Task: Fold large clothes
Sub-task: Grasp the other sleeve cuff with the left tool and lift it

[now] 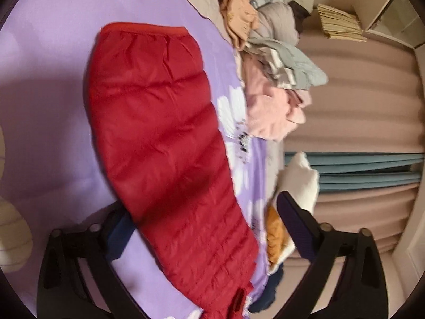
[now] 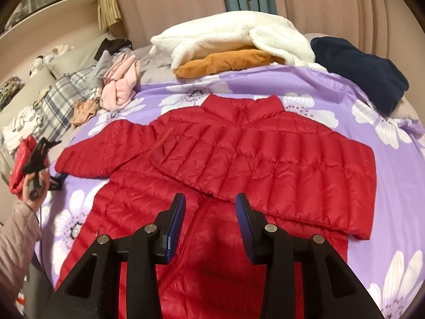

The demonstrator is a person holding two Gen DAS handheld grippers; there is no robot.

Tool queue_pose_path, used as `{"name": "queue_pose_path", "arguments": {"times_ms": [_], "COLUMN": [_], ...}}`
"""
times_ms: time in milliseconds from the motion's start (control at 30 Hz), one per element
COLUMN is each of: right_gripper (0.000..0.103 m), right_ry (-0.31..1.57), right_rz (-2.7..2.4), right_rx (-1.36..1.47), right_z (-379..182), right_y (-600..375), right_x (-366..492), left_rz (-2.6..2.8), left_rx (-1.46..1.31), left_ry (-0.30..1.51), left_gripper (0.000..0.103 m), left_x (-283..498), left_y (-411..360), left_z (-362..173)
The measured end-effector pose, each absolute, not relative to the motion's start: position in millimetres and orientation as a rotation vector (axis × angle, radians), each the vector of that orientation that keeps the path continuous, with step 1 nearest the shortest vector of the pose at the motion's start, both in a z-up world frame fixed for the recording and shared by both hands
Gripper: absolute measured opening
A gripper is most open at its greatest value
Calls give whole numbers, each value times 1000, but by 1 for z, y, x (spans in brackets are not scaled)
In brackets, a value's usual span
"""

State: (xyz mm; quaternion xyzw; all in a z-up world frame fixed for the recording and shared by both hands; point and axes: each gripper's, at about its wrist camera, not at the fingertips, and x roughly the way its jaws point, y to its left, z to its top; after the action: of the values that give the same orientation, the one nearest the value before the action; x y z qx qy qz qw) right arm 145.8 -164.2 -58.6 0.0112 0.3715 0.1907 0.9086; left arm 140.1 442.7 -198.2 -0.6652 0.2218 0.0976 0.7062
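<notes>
A red quilted puffer jacket (image 2: 239, 159) lies front-up on a purple flowered sheet (image 2: 393, 180), collar at the far side. Its right sleeve (image 2: 279, 170) is folded across the chest; its left sleeve (image 2: 98, 154) stretches out to the left. My right gripper (image 2: 209, 207) hovers open and empty over the jacket's middle, just below the folded sleeve's cuff. My left gripper (image 2: 39, 156) is at the far left by the sleeve's end. In the left wrist view the red sleeve (image 1: 164, 133) runs between the wide-open fingers (image 1: 294, 226) of the left gripper (image 1: 202, 226); nothing is pinched.
At the bed's far side lie a white fleece (image 2: 233, 40), an orange garment (image 2: 225, 62), a navy garment (image 2: 361, 66) and a heap of pink and grey clothes (image 2: 119, 82). Plaid pillows (image 2: 58, 101) sit left. A beige curtain (image 1: 358, 101) hangs behind.
</notes>
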Motion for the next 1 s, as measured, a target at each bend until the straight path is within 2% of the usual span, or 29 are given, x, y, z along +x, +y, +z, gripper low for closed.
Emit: {"name": "queue_pose_path", "arguments": {"times_ms": [33,100,133,167,200,300,400,600,833,1000], "right_gripper": [39,39,39,39,39,39,39,39,39,39], "right_ry": [769,780,786,788,792,802,809,807,791,785], "right_rz": [388,386,378,375,371,348,321,300,302,290], "right_rx": [23,30,35,37,38,47,59,103,139,185], "right_z": [-60,-62,-64,-64,-66,-68,-69,-68,-65,-70], "right_y": [-164,-165,-166,-166,-168,-173,-181,-197,-211,-229], "right_x": [145,144,143,142,141,138,133,122,105,93], "left_rz": [246,285,310,332,354,403,423,337,190,58], "left_rx": [-1461,-1437,-1419,-1394,-1361,-1253,-1120,-843,-578,-435], "left_ry": [519,570,605,635,669,737,763,690,609,599], "left_gripper": [81,52,43,27,21,13,11,10,9,11], "left_x": [142,144,145,146,146,151,157,165,179,188], "left_y": [443,444,444,444,443,440,428,375,279,195], "left_z": [-198,-202,-204,-205,-204,-194,-171,-93,-11,15]}}
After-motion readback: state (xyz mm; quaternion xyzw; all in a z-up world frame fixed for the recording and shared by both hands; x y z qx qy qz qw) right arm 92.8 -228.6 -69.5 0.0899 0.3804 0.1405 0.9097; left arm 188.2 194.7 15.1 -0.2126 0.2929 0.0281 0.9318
